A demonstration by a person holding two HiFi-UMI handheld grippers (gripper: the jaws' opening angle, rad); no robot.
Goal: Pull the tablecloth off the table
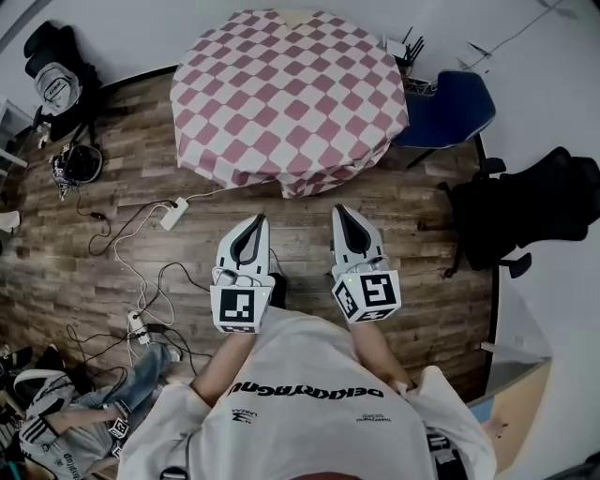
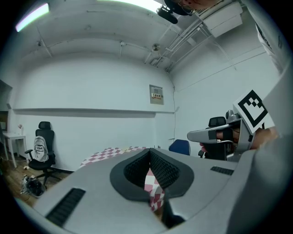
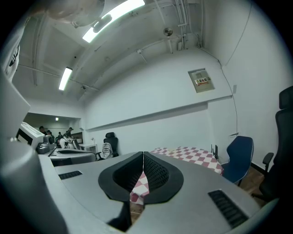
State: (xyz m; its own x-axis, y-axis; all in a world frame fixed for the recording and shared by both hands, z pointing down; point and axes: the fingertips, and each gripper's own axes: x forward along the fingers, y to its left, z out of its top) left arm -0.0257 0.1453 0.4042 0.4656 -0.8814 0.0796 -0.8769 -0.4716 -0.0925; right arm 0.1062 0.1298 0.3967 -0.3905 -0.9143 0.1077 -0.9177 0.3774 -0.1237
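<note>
Cloths: one checked tablecloth [image 1: 289, 98] is counted.
Grippers: two are counted, the left gripper [image 1: 255, 222] and the right gripper [image 1: 341, 212].
Marker cubes: two are counted, one [image 1: 234, 309] on the left gripper, one [image 1: 367, 295] on the right.
Blue chair [image 1: 450, 108]: one.
Black office chairs: two are counted, one [image 1: 58, 66] at upper left, one [image 1: 534, 202] at right.
Power strips: two white ones are seen [image 1: 173, 214] [image 1: 136, 323].
Persons: two are counted in the head view, the wearer [image 1: 309, 403] and a seated one [image 1: 66, 417].
Ceiling lamps: two are seen in the right gripper view [image 3: 121, 13] [image 3: 65, 77].
Cables: tangled, no count can be given.
</note>
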